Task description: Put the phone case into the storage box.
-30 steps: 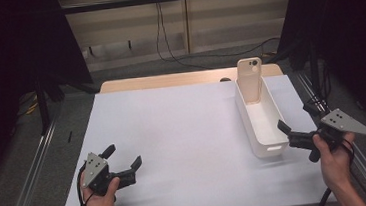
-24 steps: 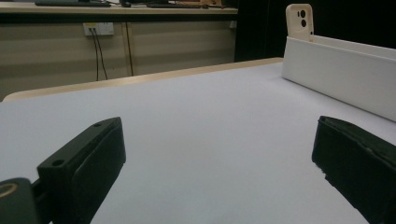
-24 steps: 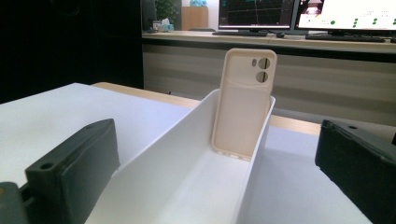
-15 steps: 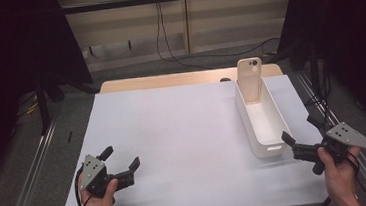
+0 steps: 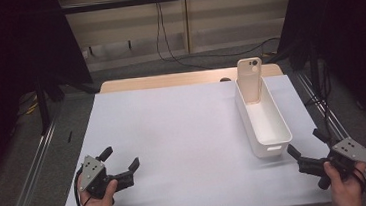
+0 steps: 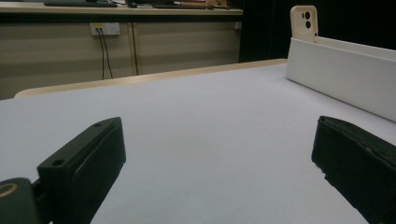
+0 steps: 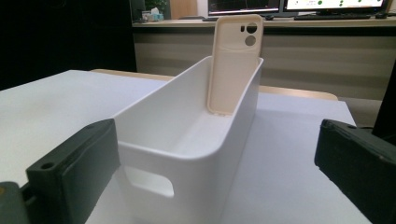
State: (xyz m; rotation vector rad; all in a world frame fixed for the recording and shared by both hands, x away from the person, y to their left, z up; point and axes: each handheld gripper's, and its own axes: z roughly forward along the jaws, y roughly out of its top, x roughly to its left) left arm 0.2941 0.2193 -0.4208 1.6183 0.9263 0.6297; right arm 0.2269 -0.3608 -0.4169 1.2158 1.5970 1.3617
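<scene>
Both tools drawn back to the near edge, phone case parked in the bin

The left tool [image 5: 125, 164] sits low over the bare counter [image 5: 183, 133] with its jaws apart and nothing between them, a little nearer the person than a second ago. Well ahead of it and off to its right stands the white bin [image 5: 264, 121]. The cream phone case [image 5: 249, 79] leans upright against the bin's far end wall (camera cutouts at the top). The right tool [image 5: 306, 149], jaws likewise spread and empty, has slid back from beside the bin's near corner to just short of it; seen along its jaws, the bin [image 7: 187, 140] lies straight ahead with the case [image 7: 235, 65] at its far end. With both tools retreating empty, the placing looks finished.
</scene>
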